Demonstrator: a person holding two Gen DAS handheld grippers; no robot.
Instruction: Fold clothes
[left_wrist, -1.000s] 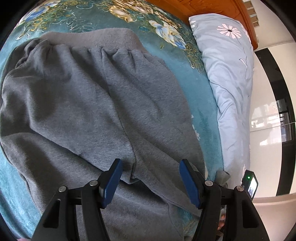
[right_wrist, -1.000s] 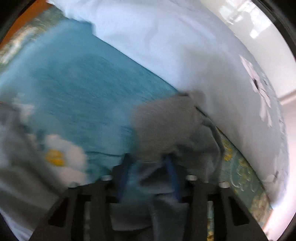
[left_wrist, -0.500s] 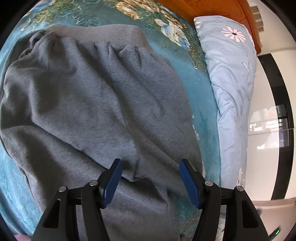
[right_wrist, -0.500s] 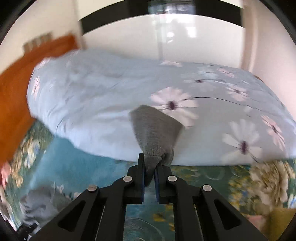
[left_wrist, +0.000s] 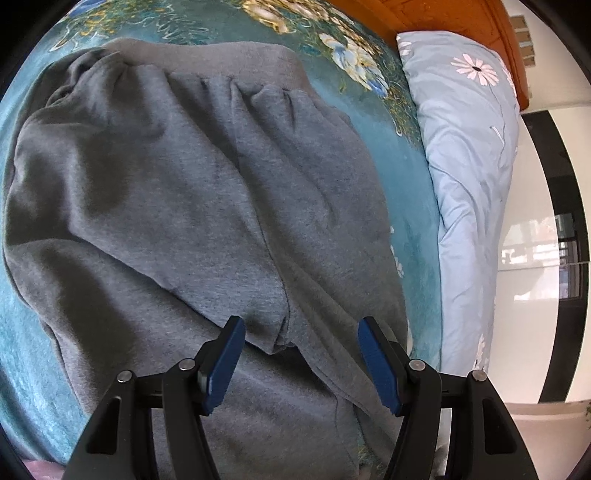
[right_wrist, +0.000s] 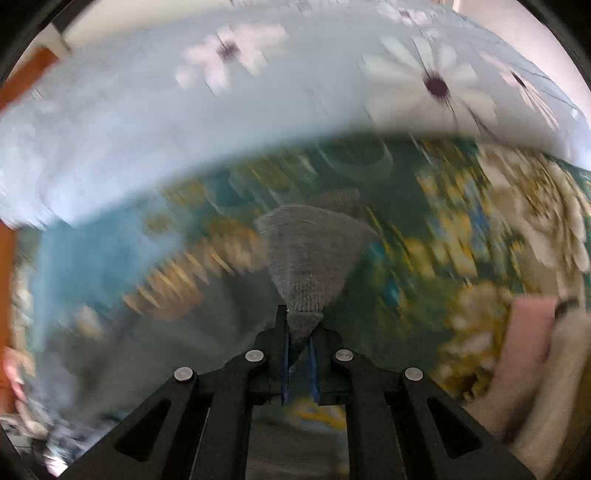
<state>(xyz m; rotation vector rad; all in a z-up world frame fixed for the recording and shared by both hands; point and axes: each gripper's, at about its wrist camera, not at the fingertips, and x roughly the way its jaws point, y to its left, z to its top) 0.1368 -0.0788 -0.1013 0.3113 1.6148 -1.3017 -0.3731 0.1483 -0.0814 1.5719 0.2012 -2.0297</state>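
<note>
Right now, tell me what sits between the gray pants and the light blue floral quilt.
In the left wrist view, only a strip of the teal floral bedspread lies between the gray pants and the light blue floral quilt; nothing else rests there.

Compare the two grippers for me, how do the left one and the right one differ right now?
The left gripper stands open, nothing between its blue pads; the right gripper is shut on a grey ribbed cuff. The left gripper sits over the grey trousers spread on the teal floral bedspread, in a sharp view; the right gripper's view is blurred. Both have black frames and blue pads.
</note>
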